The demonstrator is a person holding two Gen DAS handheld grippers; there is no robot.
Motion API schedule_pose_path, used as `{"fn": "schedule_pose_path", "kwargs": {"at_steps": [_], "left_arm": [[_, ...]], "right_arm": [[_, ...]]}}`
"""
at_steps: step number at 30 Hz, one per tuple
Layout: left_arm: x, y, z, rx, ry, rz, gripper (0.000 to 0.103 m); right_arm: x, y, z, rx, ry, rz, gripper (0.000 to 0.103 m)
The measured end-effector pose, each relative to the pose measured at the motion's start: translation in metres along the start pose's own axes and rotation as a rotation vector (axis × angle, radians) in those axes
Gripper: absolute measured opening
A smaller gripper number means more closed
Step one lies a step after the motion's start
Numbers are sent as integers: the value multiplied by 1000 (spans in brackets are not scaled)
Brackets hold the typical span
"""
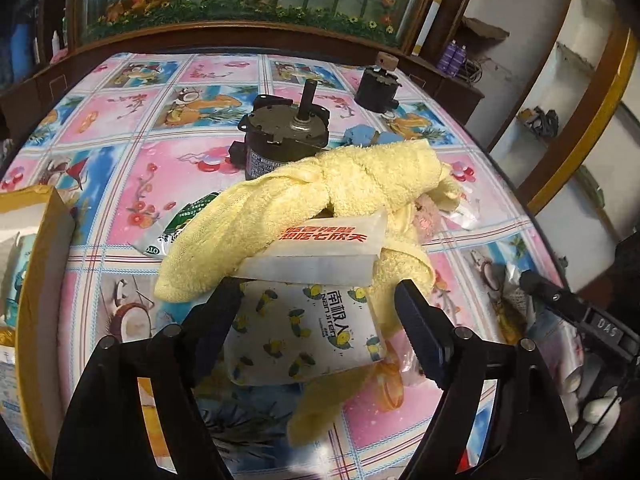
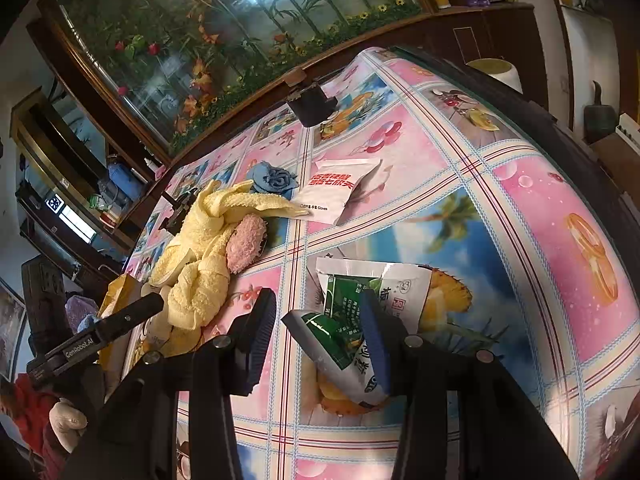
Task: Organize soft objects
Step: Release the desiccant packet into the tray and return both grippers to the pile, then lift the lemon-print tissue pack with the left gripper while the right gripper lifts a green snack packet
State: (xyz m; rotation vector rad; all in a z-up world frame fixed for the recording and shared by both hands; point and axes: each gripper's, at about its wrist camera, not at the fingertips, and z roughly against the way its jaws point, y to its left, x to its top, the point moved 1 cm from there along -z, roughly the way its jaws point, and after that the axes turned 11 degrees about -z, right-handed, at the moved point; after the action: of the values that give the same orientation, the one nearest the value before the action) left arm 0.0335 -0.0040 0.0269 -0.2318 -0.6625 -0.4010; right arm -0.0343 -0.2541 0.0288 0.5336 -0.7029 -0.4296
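Left gripper (image 1: 320, 312): my jaws stood wide around the tissue pack (image 1: 304, 336), not pressing it.
Right gripper (image 2: 320, 336): narrow, empty.
Risk: closing might have snagged the yellow towel (image 1: 304, 196).

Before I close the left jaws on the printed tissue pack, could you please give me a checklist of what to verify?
1. Left gripper jaws open: ok.
2. Tissue pack lying between those jaws, pads not yet touching it: ok.
3. Pack free to lift: not ok. The white packet and the yellow towel overlap its far edge.
4. Right gripper gripping the green packet: not ok. A gap shows beside one pad.
5. Room in the cardboard box: cannot tell, since only its corner shows.
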Motion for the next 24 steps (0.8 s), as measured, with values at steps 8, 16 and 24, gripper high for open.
{"fn": "schedule_pose_path", "kwargs": {"at_steps": [8, 16, 24], "left_arm": [[-14, 22, -10, 15, 97, 96, 82], [-23, 33, 10, -51, 71, 175, 74], [-45, 25, 56, -102, 2, 184, 74]], "right_arm": [[4, -6, 5, 4, -30, -35, 44], [11, -17, 15, 36, -54, -93, 44], [9, -15, 16, -69, 42, 15, 51]]}}
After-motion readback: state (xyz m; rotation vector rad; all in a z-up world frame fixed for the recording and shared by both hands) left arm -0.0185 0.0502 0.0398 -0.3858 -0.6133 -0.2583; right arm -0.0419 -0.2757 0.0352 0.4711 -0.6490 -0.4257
